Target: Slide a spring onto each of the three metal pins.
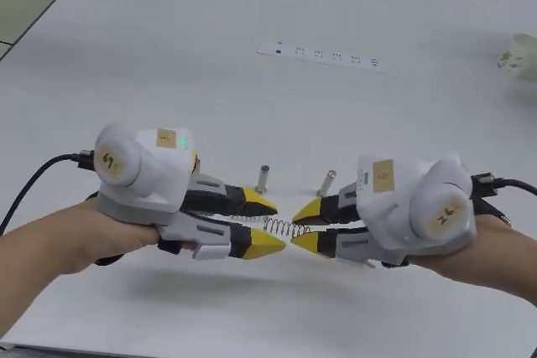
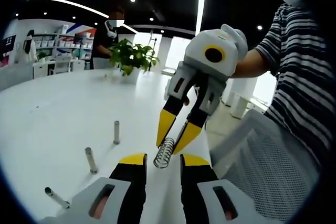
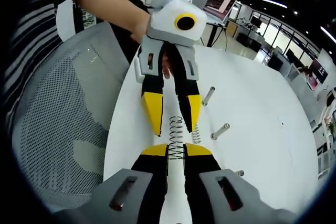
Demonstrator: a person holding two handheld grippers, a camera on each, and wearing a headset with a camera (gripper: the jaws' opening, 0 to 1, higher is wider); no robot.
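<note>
A small steel spring (image 1: 279,225) hangs in the air between the two grippers. My right gripper (image 1: 294,230) is shut on one end of it, seen up close as the spring (image 3: 176,139) rising from my right gripper (image 3: 176,150). My left gripper (image 1: 277,224) faces it, open, with the spring's free end (image 2: 163,154) between the tips of my left gripper (image 2: 164,160). Three metal pins (image 2: 116,131) (image 2: 91,159) (image 2: 55,196) stand on the white table just beyond; two pins (image 1: 263,179) (image 1: 325,182) show in the head view. A second spring (image 3: 195,132) lies beside the left gripper's finger.
A white power strip (image 1: 319,54) lies further back on the table (image 1: 168,56). A small potted plant (image 1: 520,52) stands at the far right edge. A grey mesh chair (image 3: 63,124) stands by the near table edge. Black cables trail from both grippers.
</note>
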